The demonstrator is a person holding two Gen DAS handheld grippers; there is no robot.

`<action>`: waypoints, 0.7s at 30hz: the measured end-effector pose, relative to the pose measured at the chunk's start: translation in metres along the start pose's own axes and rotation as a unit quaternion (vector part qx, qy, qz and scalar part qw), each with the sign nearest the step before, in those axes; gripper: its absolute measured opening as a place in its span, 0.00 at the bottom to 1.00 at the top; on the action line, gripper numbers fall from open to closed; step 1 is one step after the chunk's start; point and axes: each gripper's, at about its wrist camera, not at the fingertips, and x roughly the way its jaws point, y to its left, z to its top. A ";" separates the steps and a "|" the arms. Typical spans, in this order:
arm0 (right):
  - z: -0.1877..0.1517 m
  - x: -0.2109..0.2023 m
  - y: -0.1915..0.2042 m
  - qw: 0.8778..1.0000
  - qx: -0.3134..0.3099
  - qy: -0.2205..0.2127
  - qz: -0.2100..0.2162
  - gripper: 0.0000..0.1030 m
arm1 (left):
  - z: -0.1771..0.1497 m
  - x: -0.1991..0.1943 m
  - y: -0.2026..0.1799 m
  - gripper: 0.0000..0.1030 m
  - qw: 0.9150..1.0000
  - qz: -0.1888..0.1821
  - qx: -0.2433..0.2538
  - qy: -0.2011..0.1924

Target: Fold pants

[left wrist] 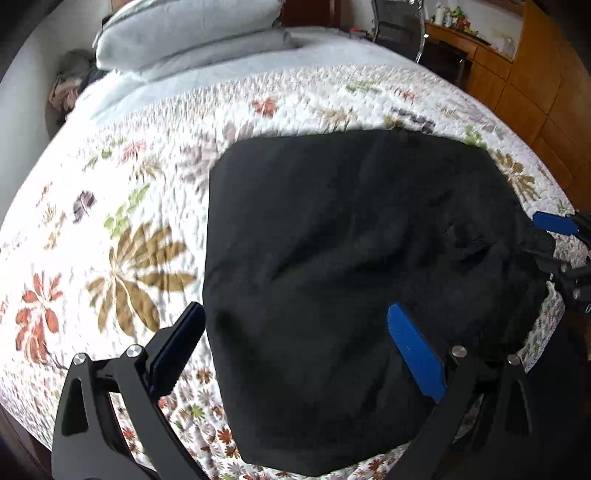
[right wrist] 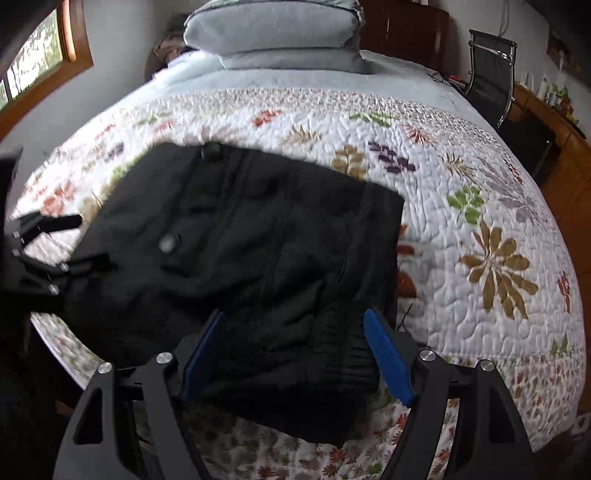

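— Pants (left wrist: pixel 354 280): where?
— Folded, black, near the quilt's (left wrist: pixel 110 206) front edge; left gripper (left wrist: pixel 295 347) hovers above, jaws spread.
— Right gripper (right wrist: pixel 295 354)?
— Spread too, straddling their ribbed corner; no legible writing.

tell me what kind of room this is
Most likely a bedroom in a home: the black pants lie on a bed with a floral quilt, stacked pillows sit at its head, and a wooden dresser lines the wall.

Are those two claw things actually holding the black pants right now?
No. Both the left gripper and right gripper are open above the pants.
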 end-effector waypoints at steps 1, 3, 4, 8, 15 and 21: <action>-0.003 0.007 0.002 1.000 -0.009 0.006 -0.009 0.76 | -0.002 0.005 0.003 0.97 1.000 -0.007 -0.007 0.003; -0.006 0.014 0.006 1.000 -0.015 0.009 -0.019 0.77 | -0.005 0.012 0.007 0.98 1.000 -0.016 -0.018 0.008; -0.008 0.015 0.007 1.000 -0.019 0.008 -0.022 0.78 | -0.006 0.013 0.009 0.98 1.000 -0.019 -0.022 0.008; -0.008 -0.004 0.002 1.000 -0.002 -0.011 -0.017 0.78 | -0.006 0.002 0.015 0.97 0.999 -0.026 -0.034 0.002; -0.027 -0.032 -0.004 0.999 0.021 -0.023 -0.028 0.78 | -0.014 -0.013 0.031 0.97 0.998 -0.016 -0.051 -0.013; -0.041 -0.008 -0.009 0.999 0.034 0.008 -0.002 0.78 | -0.020 -0.004 0.031 0.98 0.999 -0.019 -0.050 -0.002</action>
